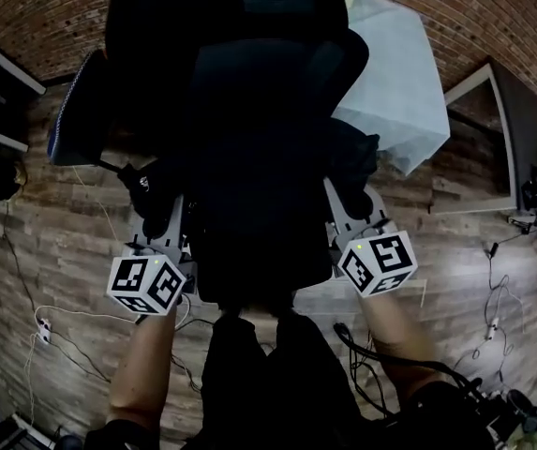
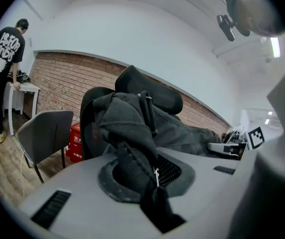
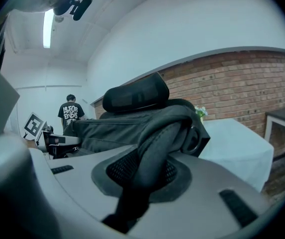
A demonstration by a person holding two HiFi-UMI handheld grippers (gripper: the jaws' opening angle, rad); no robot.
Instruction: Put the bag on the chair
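Nearest of all, the left gripper point(image 2: 152, 180) is seen pinched onto a zipped fold of the bag point(image 2: 132, 118), and the right gripper point(image 3: 142, 178) is pinched onto its padded strap point(image 3: 157, 143). Behind, at 12 o'clock, the big black chair point(image 1: 221, 26) is found. The bag is held between both grippers, stretched from 9 to 3 o'clock, so neither hand is nearer. In the head view bag and chair are lost in one dark shape; only the left gripper view lets the zip point(image 2: 156, 173) be seen

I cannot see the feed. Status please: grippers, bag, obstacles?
Left gripper shut on bag. Right gripper shut on its strap. Bag by chair back, seat hidden. No obstacle seen.
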